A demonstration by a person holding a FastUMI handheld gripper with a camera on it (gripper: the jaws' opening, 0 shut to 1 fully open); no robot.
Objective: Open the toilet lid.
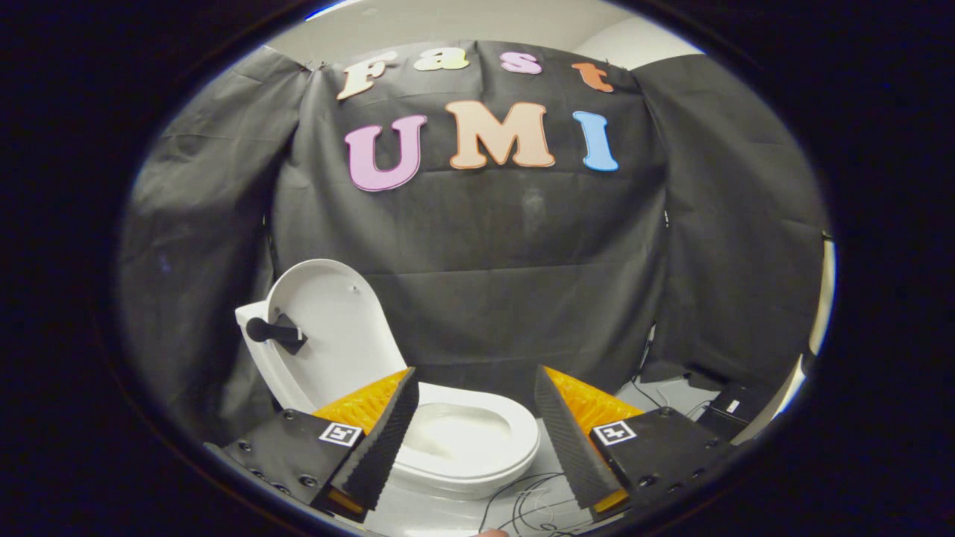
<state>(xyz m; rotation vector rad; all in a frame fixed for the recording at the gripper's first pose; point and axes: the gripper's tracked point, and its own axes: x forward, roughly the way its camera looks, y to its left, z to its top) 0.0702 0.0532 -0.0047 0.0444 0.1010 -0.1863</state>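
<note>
one gripper (474, 418), fingers spread wide, holding nothing. one toilet (462, 436) just ahead, bowl showing between fingers; toilet lid (336, 328) raised upright beyond left finger. black cables (522, 500) on floor.

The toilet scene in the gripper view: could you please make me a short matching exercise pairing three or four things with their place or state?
Things:
1. toilet lid
2. toilet seat
3. claw
4. cables

States or places:
A. open, gripping nothing
B. raised upright
C. loose on the floor beside the toilet
D. down on the bowl, between the claw's fingers

Pairs: 1-B, 2-D, 3-A, 4-C
</note>
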